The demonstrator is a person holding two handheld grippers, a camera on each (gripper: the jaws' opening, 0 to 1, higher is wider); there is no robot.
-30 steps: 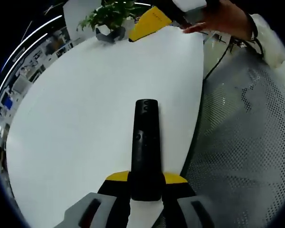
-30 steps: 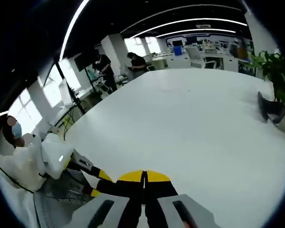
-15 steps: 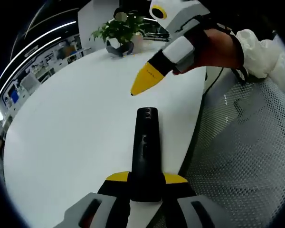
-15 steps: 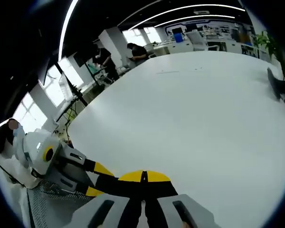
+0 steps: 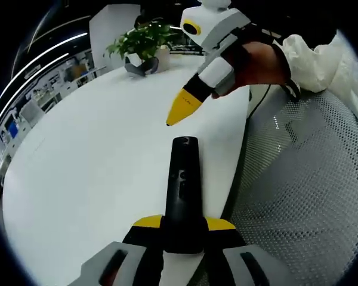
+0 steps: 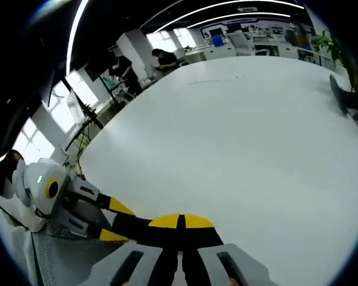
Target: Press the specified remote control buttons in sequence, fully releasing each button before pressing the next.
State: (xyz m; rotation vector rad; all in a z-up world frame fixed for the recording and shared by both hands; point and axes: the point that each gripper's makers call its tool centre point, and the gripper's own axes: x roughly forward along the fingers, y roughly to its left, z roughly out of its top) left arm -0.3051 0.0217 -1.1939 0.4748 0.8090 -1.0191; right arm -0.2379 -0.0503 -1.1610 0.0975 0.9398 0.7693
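The near end of the remote (image 5: 182,196) is hidden between the left tongs (image 5: 184,227) at the bottom of the left gripper view. Its button markings are too small to read. In the right gripper view, the remote is hidden behind the right tongs (image 6: 180,225). At that view's right edge, the potted plant (image 6: 345,71) is cut off.

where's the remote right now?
Left gripper view: the black remote sits clamped in the left tongs above the white table, with the right tongs' yellow tip just beyond its far end.
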